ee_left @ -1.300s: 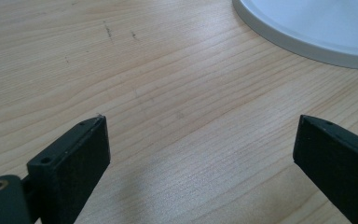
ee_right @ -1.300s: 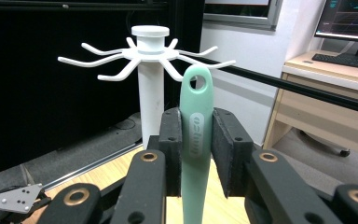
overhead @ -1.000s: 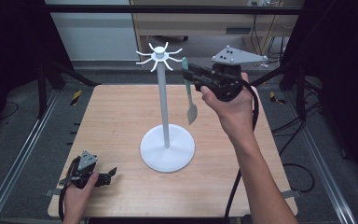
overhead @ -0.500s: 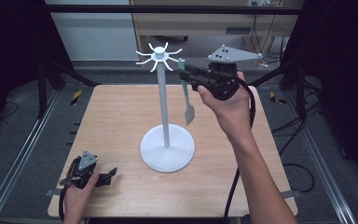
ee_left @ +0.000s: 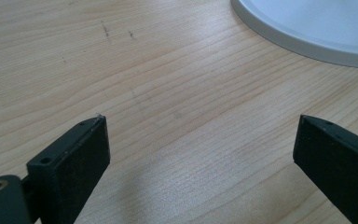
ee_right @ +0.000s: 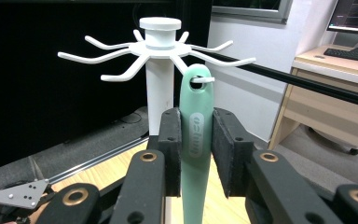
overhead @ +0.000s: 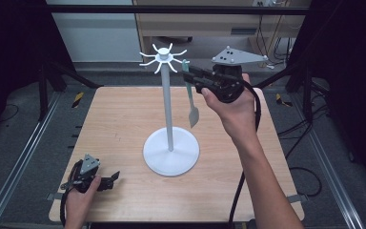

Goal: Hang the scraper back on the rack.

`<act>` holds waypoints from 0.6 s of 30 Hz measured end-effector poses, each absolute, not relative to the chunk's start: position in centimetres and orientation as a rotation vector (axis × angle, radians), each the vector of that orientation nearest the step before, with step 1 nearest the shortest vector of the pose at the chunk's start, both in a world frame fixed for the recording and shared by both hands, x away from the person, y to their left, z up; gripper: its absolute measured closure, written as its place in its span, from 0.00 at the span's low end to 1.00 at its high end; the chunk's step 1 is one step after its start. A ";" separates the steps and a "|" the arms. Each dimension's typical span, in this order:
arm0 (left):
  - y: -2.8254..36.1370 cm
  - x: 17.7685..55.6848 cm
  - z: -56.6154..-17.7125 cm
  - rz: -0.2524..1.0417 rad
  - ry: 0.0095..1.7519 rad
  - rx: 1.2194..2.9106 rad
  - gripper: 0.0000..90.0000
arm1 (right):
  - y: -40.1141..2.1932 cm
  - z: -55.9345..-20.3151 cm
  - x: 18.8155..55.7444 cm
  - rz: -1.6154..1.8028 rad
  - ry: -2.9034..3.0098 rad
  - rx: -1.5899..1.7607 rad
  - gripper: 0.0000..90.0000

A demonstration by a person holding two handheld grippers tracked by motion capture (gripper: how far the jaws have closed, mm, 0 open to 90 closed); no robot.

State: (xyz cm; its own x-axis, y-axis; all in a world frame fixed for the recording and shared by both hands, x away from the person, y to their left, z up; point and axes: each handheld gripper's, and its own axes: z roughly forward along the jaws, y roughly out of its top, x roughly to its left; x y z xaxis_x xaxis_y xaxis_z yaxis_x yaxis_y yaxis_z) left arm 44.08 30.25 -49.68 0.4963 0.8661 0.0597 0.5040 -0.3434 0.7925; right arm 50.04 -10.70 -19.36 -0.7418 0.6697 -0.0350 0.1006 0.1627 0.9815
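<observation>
1. While the right gripper (ee_right: 195,156) clamps its handle, the green spatula (overhead: 191,98) hangs at the rack's (overhead: 167,102) three o'clock, eyelet on a prong (ee_right: 204,80).
2. Light, stiff, smooth plastic, I'd say: hold the flat handle.
3. Left gripper (overhead: 106,181) rests open at seven o'clock.

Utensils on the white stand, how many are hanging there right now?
1. A green utensil has its handle hole over a hook of the white stand, on its right side in the high view, with the right gripper clamped on it.
</observation>
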 end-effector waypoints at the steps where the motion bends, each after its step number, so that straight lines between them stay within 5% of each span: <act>1: 30.3 44.1 -49.7 0.628 1.125 2.007 0.04 | -10.8 -19.4 50.0 1.612 1.977 0.727 0.82; 18: 30.2 44.1 -49.7 0.629 1.126 2.008 0.04 | -12.9 -21.2 49.2 1.564 1.956 0.793 0.72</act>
